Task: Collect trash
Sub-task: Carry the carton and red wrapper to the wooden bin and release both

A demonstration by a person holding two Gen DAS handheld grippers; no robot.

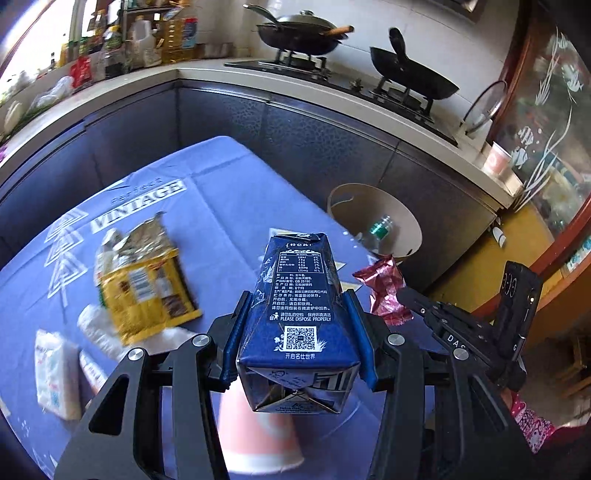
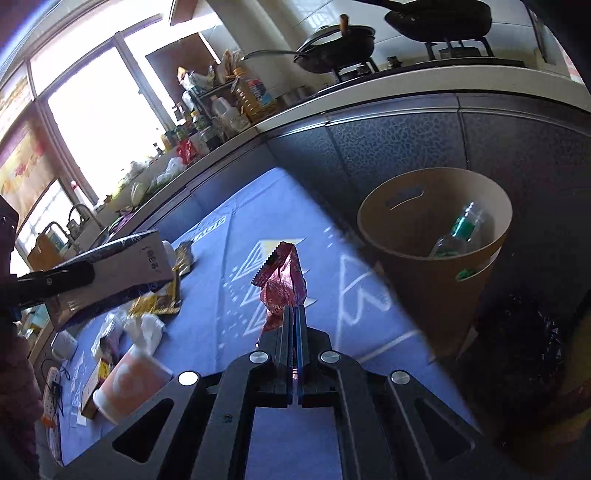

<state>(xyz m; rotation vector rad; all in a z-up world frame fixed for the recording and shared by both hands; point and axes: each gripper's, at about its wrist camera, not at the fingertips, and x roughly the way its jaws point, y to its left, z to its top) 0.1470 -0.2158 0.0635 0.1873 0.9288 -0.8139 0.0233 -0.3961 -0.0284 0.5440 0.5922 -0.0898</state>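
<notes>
Ideally, both grippers are carrying loads past the desk [image 1: 221,192] edge to the bin [image 2: 436,236], left gripper [image 1: 297,325] fingers clamping the milk carton [image 1: 299,295], right gripper [image 2: 294,321] fingers pinching the red wrapper [image 2: 282,280].

Daylight: blown-out window [image 2: 103,122], upper left of the right wrist view. Motion blur on the yellow packet [image 1: 147,280] and desk [image 1: 229,206] cloth. Strong fisheye bending; dark vignette at the corners.

2 woks [image 1: 299,35], 1 bin [image 2: 436,258], 1 carton [image 1: 299,314].
</notes>
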